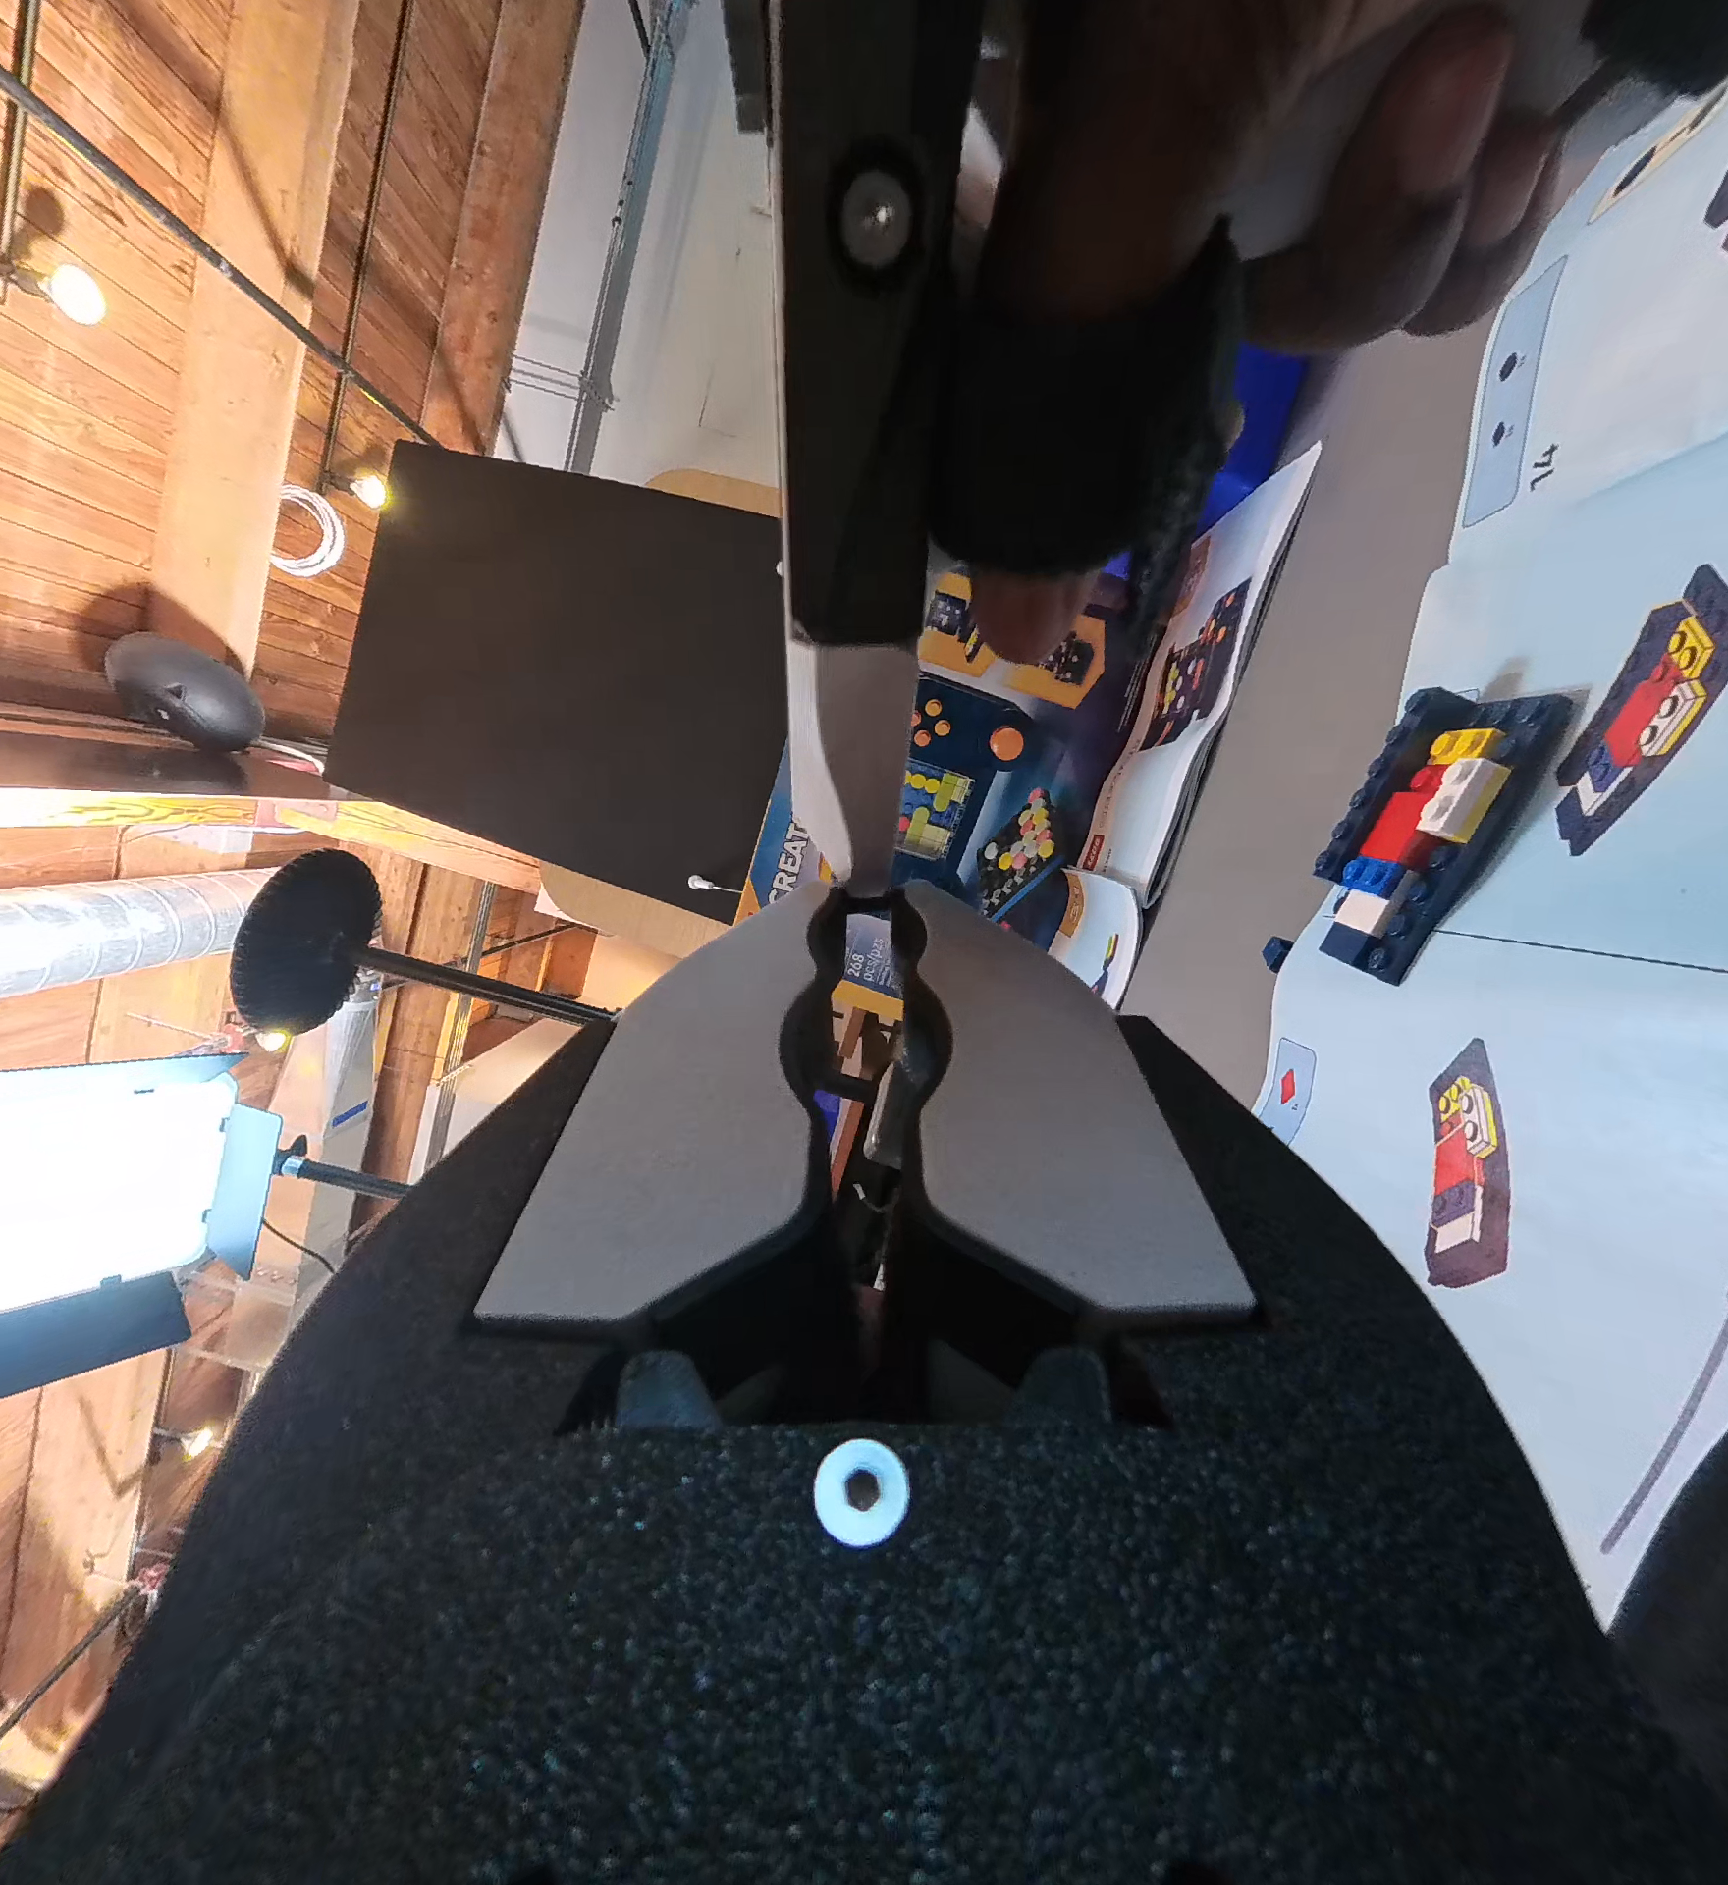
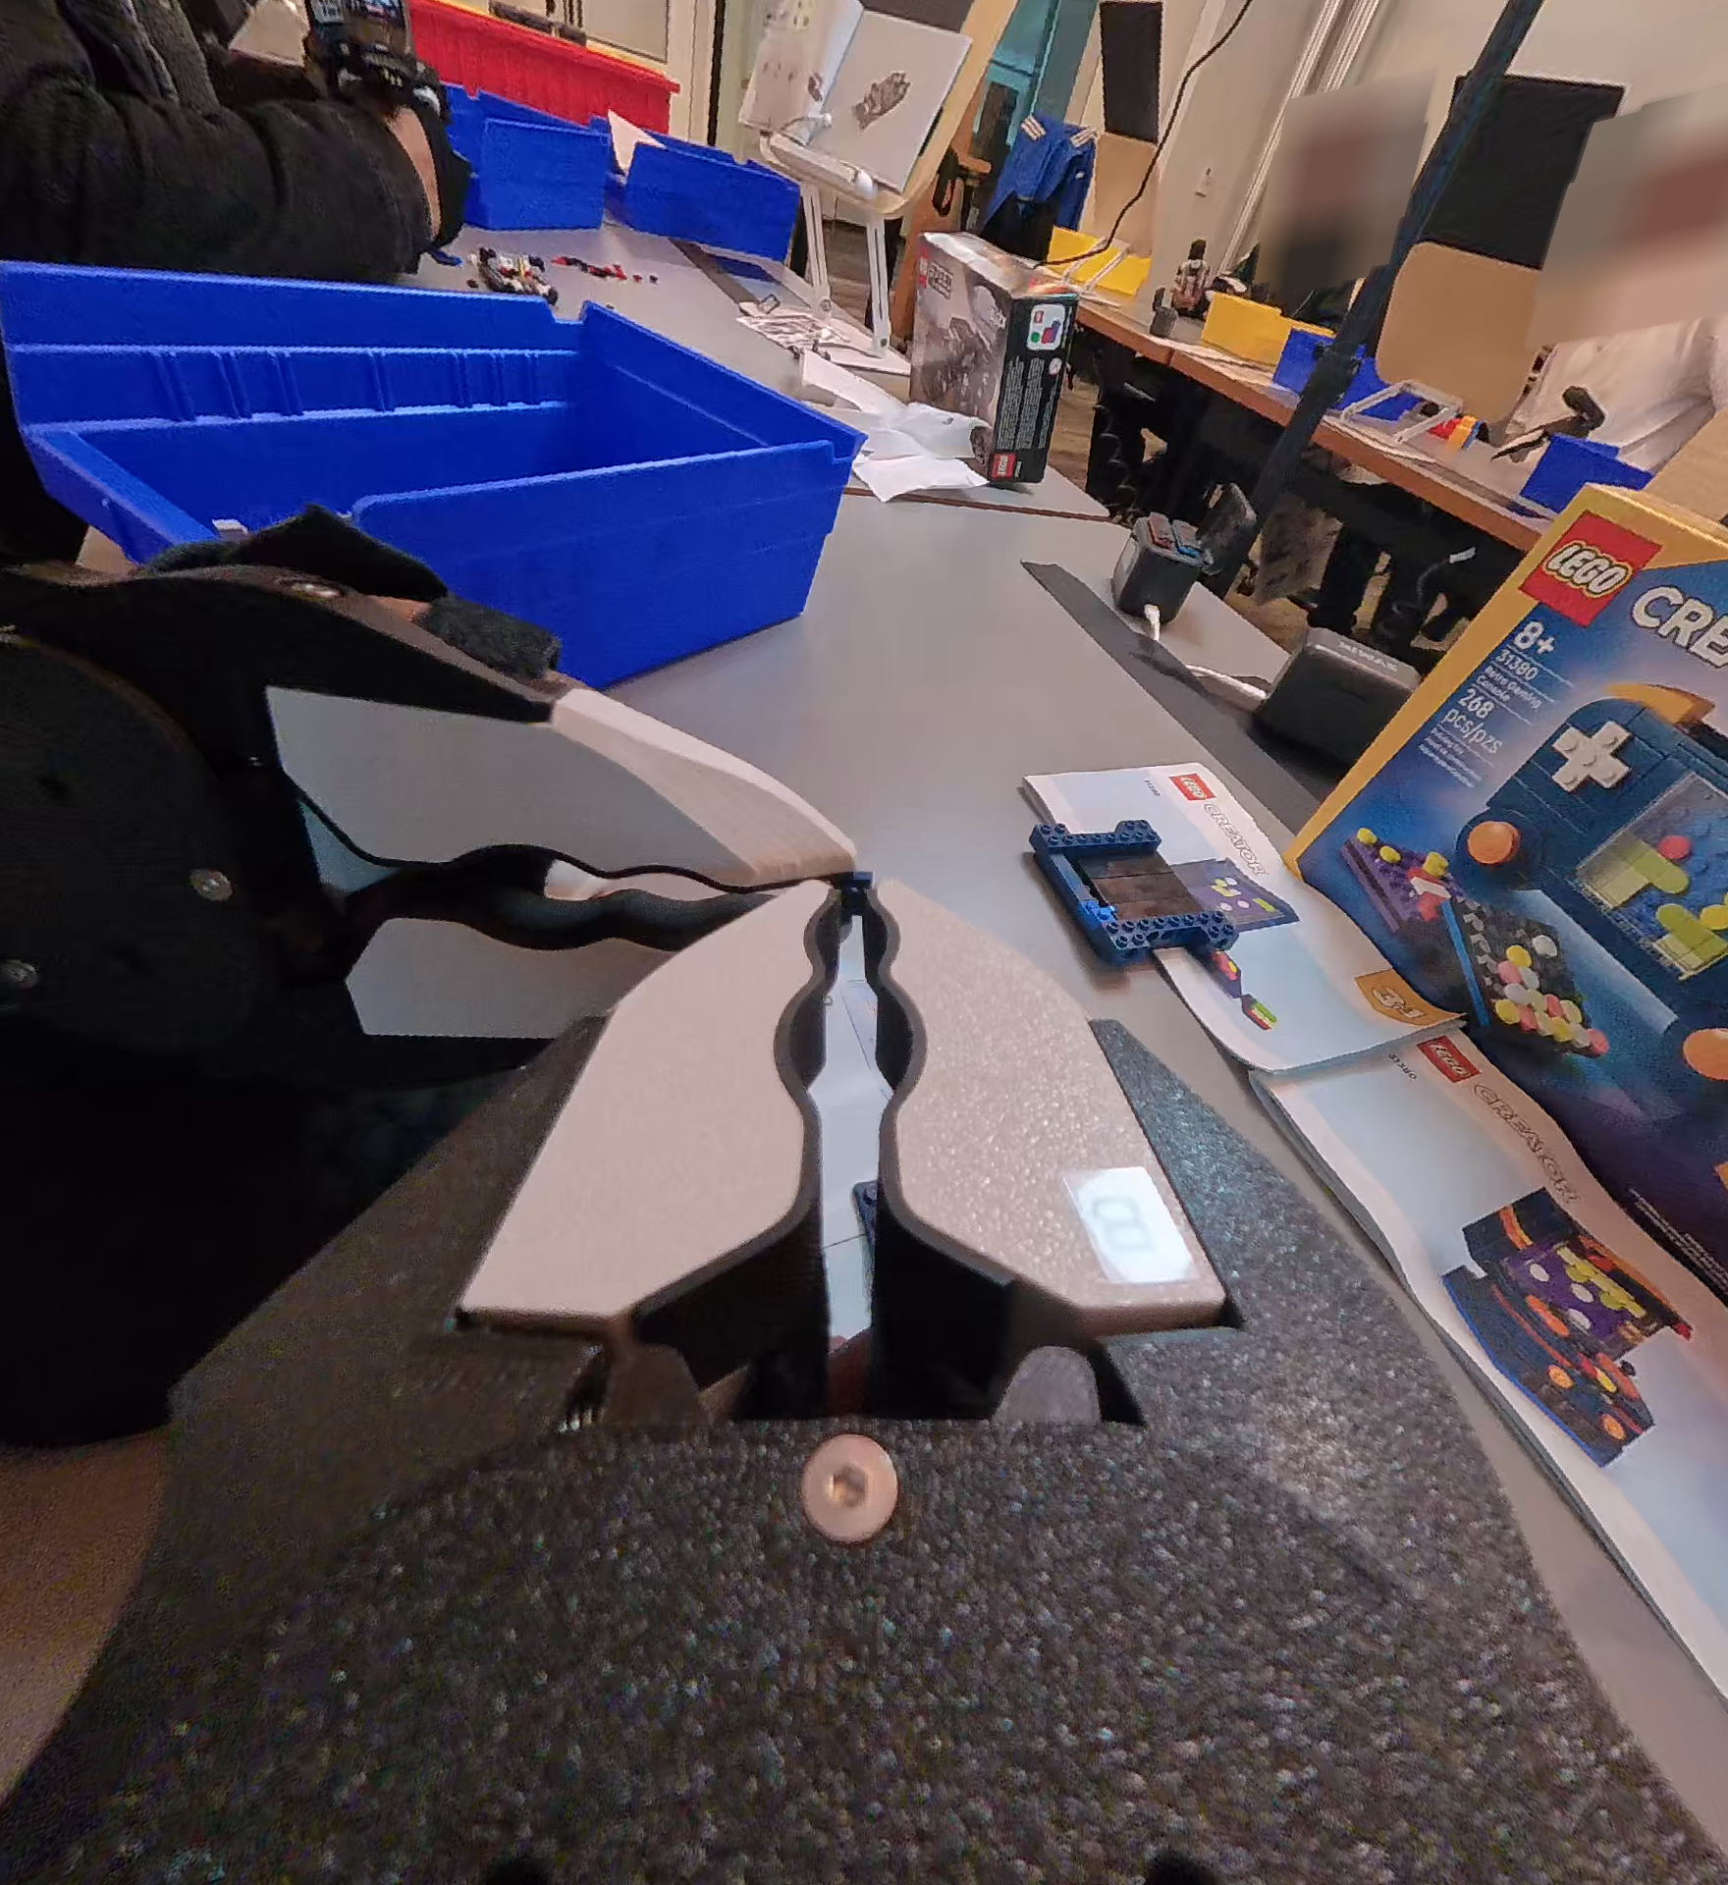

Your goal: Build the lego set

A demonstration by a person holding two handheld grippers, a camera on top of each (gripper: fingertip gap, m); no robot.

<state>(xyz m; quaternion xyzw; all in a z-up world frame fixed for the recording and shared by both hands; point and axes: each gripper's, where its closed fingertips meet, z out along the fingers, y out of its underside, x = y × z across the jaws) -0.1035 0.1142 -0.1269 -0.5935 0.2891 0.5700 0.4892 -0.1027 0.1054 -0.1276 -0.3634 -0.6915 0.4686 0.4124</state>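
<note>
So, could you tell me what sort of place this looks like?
Probably a shared workshop for toy-brick building: long grey tables, blue bins, a brick-set box with booklets, and a studio light under a wooden ceiling.

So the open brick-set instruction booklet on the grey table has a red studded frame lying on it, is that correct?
Not quite: the studded frame lying on the open instruction booklet is blue, not red. The right wrist view shows it on the grey table, beyond the right tool.
</note>
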